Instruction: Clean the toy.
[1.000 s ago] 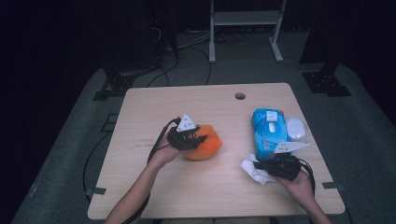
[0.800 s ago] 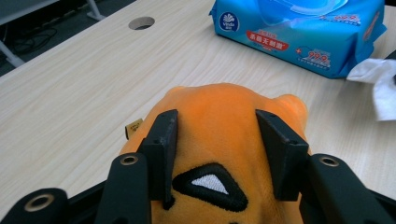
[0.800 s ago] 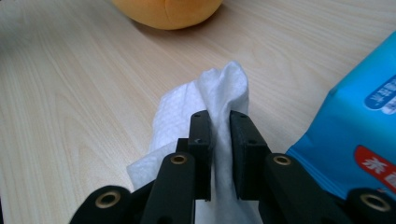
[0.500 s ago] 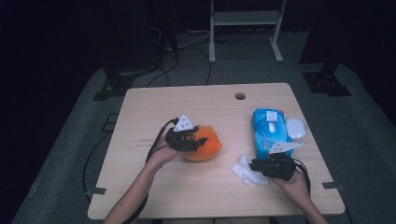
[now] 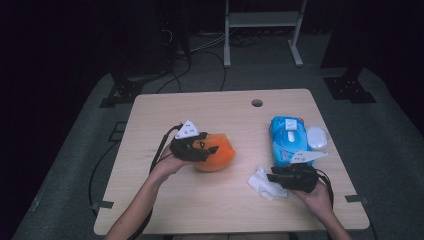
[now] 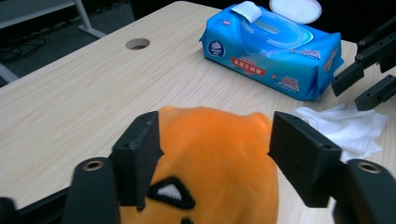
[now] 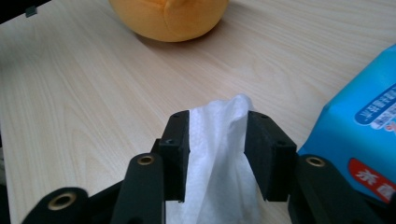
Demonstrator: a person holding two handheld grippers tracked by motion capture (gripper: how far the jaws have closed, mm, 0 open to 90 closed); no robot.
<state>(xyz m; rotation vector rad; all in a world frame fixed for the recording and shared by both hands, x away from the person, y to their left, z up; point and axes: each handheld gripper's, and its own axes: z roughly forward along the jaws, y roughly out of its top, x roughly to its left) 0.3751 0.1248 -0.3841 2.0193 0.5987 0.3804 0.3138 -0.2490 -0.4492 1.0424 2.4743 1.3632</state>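
My left gripper (image 6: 215, 154) has just been opening around the orange plush toy (image 6: 210, 163); my right gripper (image 7: 217, 140), also opening, straddles the white wipe (image 7: 219, 154), loose

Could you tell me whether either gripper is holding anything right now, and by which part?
Neither grips: both have just been opening. The left gripper straddles the orange plush toy; the white wipe lies between the right gripper's jaws.

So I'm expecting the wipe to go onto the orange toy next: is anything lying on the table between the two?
Nothing visible. The white wipe sits between the right gripper's fingers, and only bare table separates it from the orange plush toy. The blue wipes pack lies off to the side.
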